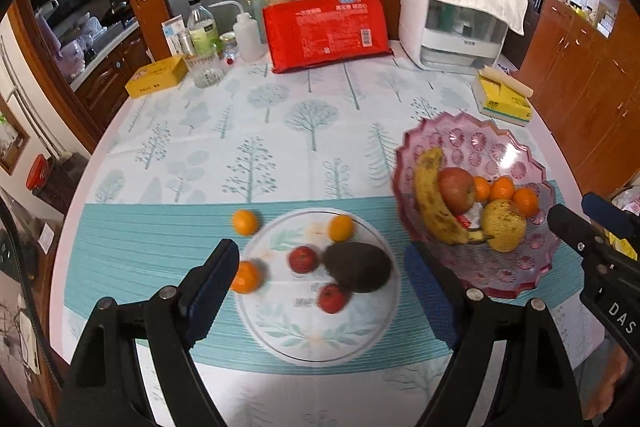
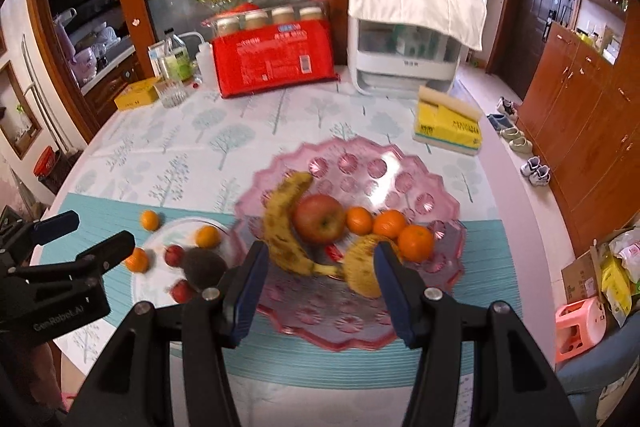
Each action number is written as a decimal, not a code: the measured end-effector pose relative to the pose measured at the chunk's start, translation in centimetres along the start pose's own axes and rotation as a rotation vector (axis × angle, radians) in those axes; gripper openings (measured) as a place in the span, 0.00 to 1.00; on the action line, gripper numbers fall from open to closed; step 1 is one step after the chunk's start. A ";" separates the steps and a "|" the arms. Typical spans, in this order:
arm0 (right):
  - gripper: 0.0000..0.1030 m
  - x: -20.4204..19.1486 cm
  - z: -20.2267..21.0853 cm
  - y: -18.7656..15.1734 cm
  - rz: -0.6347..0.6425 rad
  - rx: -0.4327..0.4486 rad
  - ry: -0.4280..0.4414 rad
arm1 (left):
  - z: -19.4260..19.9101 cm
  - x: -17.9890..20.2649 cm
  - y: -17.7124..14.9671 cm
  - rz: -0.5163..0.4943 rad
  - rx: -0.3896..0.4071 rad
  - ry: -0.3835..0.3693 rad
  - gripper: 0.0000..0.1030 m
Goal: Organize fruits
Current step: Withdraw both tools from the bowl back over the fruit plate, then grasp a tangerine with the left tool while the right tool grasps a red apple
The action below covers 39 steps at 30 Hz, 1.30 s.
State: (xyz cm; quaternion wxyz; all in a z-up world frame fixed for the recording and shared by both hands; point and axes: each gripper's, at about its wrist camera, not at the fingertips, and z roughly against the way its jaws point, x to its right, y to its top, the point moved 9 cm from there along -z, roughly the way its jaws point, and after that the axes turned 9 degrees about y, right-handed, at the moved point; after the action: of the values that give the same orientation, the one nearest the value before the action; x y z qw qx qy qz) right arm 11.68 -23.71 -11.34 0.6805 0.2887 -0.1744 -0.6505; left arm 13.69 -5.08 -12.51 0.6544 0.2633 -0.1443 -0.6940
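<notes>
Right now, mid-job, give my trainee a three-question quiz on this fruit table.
1. True or false: the avocado lies in the pink bowl.
2. Which fruit leans along the bowl's left side? A) banana B) pear C) apple
3. Fill in: the orange beyond the white plate's far-left rim sits on the ____.

Extra check: neither the left gripper nor the right gripper holds anything.

Key: 1 false, it lies on the plate; 2 A; 3 tablecloth.
</notes>
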 end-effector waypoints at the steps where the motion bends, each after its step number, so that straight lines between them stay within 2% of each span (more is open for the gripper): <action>1: 0.54 -0.8 0.1 0.2 0.006 0.008 -0.010 | 0.0 -0.6 0.1 -0.001 0.004 0.000 0.81; 10: 0.54 -7.6 -1.0 0.0 0.017 0.020 -0.049 | -2.0 -6.6 0.1 -0.044 0.012 -0.017 0.81; 19: 0.54 -12.4 -4.6 -2.6 -0.025 -0.048 -0.033 | -6.2 -9.7 -1.8 -0.090 -0.039 -0.047 0.81; 25: 0.54 -14.3 -7.1 -4.9 -0.045 -0.105 -0.025 | -8.9 -10.6 -3.6 -0.112 -0.094 -0.063 0.81; 39: 0.54 -14.7 -12.2 -10.1 -0.159 -0.218 0.048 | -14.7 -10.7 -8.3 -0.123 -0.232 -0.091 0.81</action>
State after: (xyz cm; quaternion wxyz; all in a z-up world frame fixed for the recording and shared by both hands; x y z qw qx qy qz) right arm 9.82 -7.06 -24.99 0.6582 0.2416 -0.0628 -0.7103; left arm 14.99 8.39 -27.13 0.6294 0.1625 -0.0762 -0.7560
